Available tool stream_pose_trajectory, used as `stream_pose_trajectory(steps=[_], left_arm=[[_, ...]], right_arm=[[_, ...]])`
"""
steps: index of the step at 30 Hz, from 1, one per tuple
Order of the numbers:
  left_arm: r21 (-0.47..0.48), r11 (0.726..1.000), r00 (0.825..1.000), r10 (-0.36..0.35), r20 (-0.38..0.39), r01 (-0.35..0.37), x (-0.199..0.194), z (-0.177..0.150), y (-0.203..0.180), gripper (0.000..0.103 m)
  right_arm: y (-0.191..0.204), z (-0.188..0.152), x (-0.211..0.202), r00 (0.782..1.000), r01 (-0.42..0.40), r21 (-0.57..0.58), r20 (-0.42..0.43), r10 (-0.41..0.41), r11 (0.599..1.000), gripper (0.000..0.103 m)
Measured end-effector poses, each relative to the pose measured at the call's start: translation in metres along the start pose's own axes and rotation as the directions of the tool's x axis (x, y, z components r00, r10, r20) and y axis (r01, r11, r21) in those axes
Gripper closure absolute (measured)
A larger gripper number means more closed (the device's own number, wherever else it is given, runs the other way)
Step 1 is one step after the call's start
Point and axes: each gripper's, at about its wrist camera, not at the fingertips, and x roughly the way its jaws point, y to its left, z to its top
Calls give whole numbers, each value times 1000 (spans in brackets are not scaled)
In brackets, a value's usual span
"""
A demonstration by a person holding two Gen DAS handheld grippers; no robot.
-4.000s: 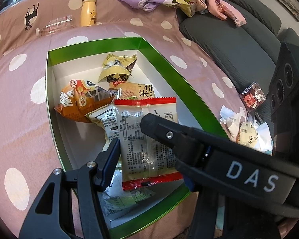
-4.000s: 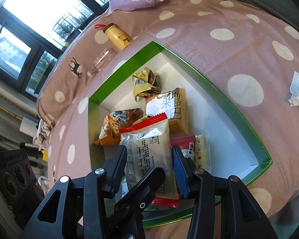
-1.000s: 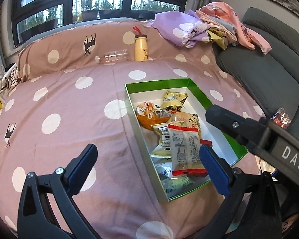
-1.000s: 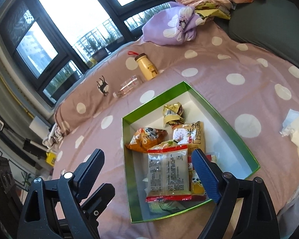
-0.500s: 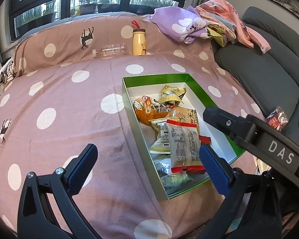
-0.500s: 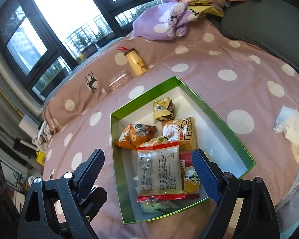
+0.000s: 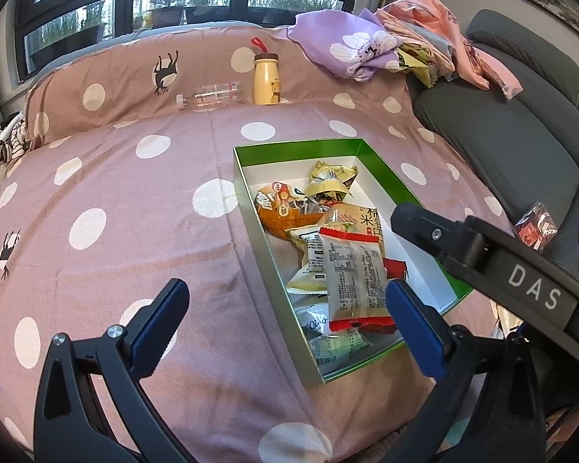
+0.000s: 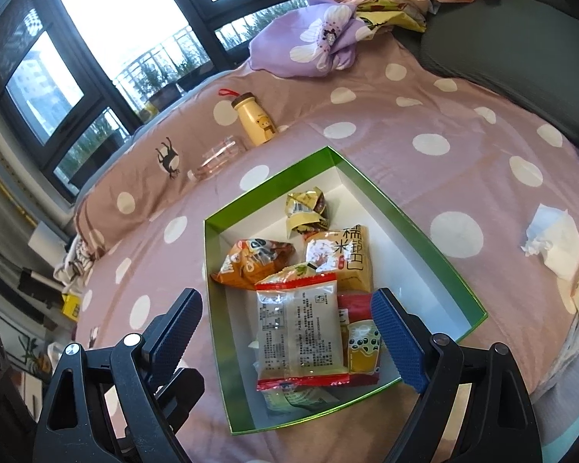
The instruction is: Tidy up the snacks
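Left gripper fingers spread wide, grasping nothing. Right gripper fingers also released, empty. Red-edged snack packet lies between right fingers, below them, inside green box on bed.

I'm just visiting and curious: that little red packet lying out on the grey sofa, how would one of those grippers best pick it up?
Best guess: grip the red packet across its crinkled upper edge, coming down from above. It lies loose on the sofa cushion with bare fabric around it, and that thin, raised sealed edge looks easier to pinch than the puffy middle. The right gripper is open and looks the nearer one.
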Motion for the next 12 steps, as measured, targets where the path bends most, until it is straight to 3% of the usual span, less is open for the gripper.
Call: stream_pose_trajectory(steps=[12], left_arm=[[0, 1000, 1000, -23, 5, 23, -6, -3, 2, 1]], right_arm=[[5, -1, 1, 998, 68, -14, -1, -68, 998, 14]])
